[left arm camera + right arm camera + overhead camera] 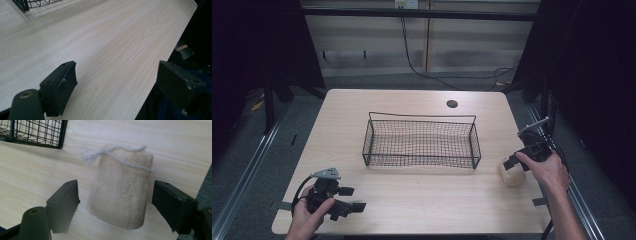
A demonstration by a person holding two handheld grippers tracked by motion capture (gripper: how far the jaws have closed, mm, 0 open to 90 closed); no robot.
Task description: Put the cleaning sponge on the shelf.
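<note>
A beige loofah sponge (pixel 512 172) with a white string loop lies on the wooden table (pixel 412 200) near its right edge, just right of the wire basket (pixel 422 162). My right gripper (pixel 511 163) hangs over it from the right. In the right gripper view the sponge (pixel 121 192) stands between the two black jaws of the right gripper (pixel 116 202), with a gap on each side, so the jaws are open around it. My left gripper (pixel 353 198) rests low at the table's front left, open with nothing between its jaws; the left gripper (pixel 117 80) faces bare wood.
The black wire basket is empty and sits mid-table; its corner shows as the basket (pixel 37 142) and the basket (pixel 25 5) in the gripper views. A round cable hole (pixel 452 104) is at the back. Bare tabletop lies between the basket and the front edge.
</note>
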